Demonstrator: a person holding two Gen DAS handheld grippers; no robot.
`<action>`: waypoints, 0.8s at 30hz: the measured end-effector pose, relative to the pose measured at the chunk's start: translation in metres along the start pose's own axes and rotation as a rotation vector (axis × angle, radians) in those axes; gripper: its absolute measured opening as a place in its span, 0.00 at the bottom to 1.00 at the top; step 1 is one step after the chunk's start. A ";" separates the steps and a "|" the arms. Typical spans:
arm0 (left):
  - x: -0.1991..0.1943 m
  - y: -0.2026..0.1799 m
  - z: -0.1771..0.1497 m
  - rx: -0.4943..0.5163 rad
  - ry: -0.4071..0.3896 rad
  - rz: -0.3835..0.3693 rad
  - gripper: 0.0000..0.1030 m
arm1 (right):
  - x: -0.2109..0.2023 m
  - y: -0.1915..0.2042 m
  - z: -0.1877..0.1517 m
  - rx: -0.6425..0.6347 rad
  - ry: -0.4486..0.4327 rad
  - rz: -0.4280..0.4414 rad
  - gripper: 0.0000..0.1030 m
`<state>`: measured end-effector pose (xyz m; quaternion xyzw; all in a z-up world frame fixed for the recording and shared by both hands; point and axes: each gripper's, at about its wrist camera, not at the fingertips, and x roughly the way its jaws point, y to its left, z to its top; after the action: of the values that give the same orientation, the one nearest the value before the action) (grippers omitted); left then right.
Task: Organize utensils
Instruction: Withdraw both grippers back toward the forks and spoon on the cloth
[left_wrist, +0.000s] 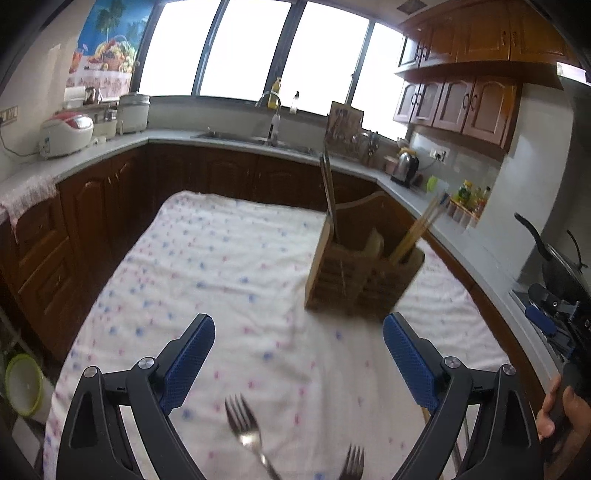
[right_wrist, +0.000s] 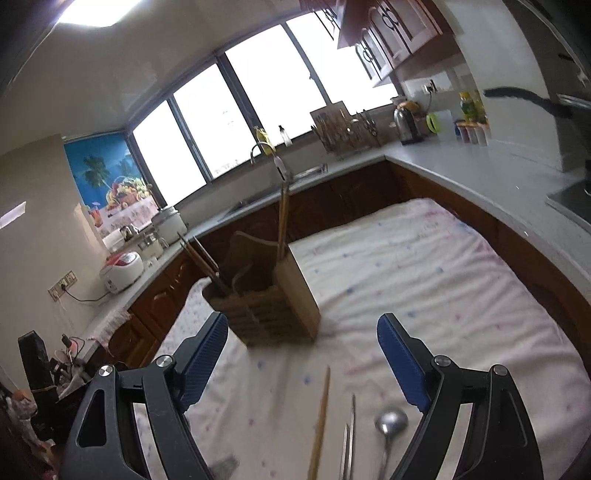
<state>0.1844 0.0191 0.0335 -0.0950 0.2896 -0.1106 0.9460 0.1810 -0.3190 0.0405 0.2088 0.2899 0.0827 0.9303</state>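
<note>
A wooden utensil holder (left_wrist: 354, 280) stands on the cloth-covered table (left_wrist: 207, 258), with chopsticks (left_wrist: 417, 229) and a tall metal handle (left_wrist: 328, 192) standing in it. My left gripper (left_wrist: 299, 354) is open and empty above the table. A fork (left_wrist: 245, 432) lies below it, and a second fork (left_wrist: 352, 463) lies to its right. In the right wrist view the holder (right_wrist: 269, 302) is ahead. My right gripper (right_wrist: 303, 354) is open and empty. A wooden chopstick (right_wrist: 321, 417), thin metal utensils (right_wrist: 349, 435) and a spoon (right_wrist: 389, 424) lie below it.
A kitchen counter (left_wrist: 436, 218) wraps around the table, with a sink and tap (left_wrist: 271, 122), a kettle (left_wrist: 404, 168), a dish rack (left_wrist: 349, 136) and rice cookers (left_wrist: 66, 134). A pan (left_wrist: 561, 266) sits at the right. The right hand's gripper body (left_wrist: 561, 325) shows at the far right.
</note>
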 end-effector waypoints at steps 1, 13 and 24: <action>-0.005 0.000 -0.003 0.002 0.008 0.001 0.90 | -0.005 -0.002 -0.005 -0.003 0.007 -0.008 0.83; -0.038 -0.013 -0.039 0.056 0.069 -0.001 0.90 | -0.040 -0.008 -0.052 -0.048 0.054 -0.057 0.83; -0.053 -0.029 -0.065 0.136 0.147 -0.032 0.90 | -0.046 -0.017 -0.077 -0.064 0.122 -0.074 0.83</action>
<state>0.1008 -0.0023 0.0157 -0.0267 0.3485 -0.1519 0.9246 0.0996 -0.3202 -0.0010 0.1627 0.3508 0.0700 0.9196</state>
